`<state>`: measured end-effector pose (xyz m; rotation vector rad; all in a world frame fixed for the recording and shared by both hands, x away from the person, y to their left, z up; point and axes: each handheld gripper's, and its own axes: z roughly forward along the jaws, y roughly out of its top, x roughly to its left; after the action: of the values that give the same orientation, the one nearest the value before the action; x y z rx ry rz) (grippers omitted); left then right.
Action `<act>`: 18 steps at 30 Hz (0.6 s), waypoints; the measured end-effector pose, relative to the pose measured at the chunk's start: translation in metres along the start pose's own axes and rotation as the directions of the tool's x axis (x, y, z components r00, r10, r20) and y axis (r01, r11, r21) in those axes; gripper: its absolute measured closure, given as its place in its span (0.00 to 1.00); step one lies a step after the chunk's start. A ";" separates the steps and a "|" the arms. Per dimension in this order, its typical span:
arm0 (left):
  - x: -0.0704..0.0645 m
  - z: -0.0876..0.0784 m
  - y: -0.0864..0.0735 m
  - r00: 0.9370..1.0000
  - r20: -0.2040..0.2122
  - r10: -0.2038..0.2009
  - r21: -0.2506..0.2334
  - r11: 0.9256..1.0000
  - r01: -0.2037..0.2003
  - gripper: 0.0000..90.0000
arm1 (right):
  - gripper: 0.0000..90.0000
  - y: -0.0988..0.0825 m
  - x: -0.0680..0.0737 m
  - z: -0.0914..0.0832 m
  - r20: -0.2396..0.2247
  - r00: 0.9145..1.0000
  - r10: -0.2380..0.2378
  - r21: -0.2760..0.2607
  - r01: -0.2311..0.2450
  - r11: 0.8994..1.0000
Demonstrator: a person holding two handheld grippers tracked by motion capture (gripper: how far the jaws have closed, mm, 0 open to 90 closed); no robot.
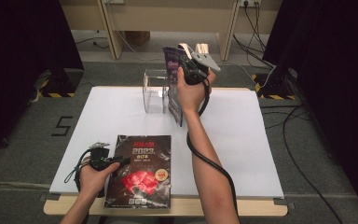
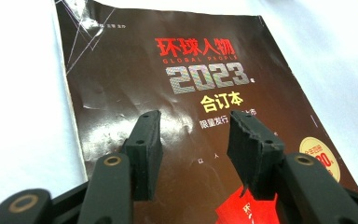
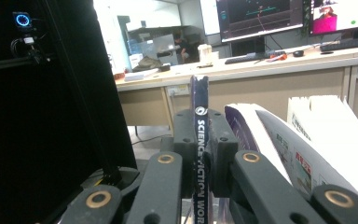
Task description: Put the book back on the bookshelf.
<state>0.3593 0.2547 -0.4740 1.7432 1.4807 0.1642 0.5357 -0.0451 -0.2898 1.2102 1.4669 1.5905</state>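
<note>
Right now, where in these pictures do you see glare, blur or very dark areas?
Left gripper view: white glare on the glossy cover of the dark magazine, and the table is washed out to plain white. Right gripper view: the room behind is soft, while the spine of the purple magazine in the right claw reads sharp. High view: black curtains at both sides lose all detail.

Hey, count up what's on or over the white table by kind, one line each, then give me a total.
Magazines: 2, a dark 2023 magazine lying flat under the open left tool, and a purple magazine held upright, clamped in the right tool.
Clear boxes: 1, the clear box standing beside the held magazine.
Tools: 2.
Total: 5.
</note>
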 end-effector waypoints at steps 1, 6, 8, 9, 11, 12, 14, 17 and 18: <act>0.000 0.000 0.000 1.000 0.001 0.000 0.000 1.000 0.000 0.60 | 0.94 -0.001 0.000 0.001 0.004 1.000 -0.004 -0.003 0.004 1.000; 0.000 0.000 0.000 1.000 0.002 -0.001 -0.001 1.000 0.001 0.60 | 0.94 -0.006 0.000 0.008 0.016 1.000 -0.014 -0.008 0.014 1.000; 0.001 0.000 0.000 1.000 0.004 0.000 0.000 1.000 0.000 0.60 | 0.94 -0.008 0.000 0.010 0.020 1.000 -0.012 -0.004 0.012 1.000; 0.001 0.000 0.000 1.000 0.005 0.001 0.001 1.000 -0.001 0.60 | 0.94 -0.009 0.000 0.011 0.021 1.000 -0.012 -0.010 0.012 1.000; 0.001 -0.001 0.000 1.000 0.003 0.001 0.000 1.000 -0.001 0.60 | 0.94 -0.008 0.001 0.012 0.022 1.000 -0.007 -0.011 0.007 1.000; 0.001 -0.001 0.001 1.000 0.002 0.001 0.000 1.000 -0.001 0.60 | 0.94 -0.008 0.000 0.013 0.021 1.000 -0.008 -0.015 0.009 1.000; 0.001 -0.001 0.001 1.000 0.001 0.000 -0.001 1.000 0.000 0.60 | 0.94 -0.008 0.001 0.014 0.023 1.000 -0.006 -0.018 0.007 1.000; 0.001 -0.001 0.000 1.000 0.002 0.001 -0.001 1.000 -0.001 0.60 | 0.94 -0.011 -0.001 0.014 0.028 1.000 -0.014 -0.023 0.014 1.000; 0.001 -0.001 0.000 1.000 0.002 0.001 -0.001 1.000 -0.001 0.60 | 0.94 -0.012 -0.001 0.013 0.032 0.999 -0.012 -0.021 0.012 1.000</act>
<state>0.3593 0.2563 -0.4735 1.7433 1.4775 0.1635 0.5467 -0.0391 -0.3020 1.2073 1.4306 1.5678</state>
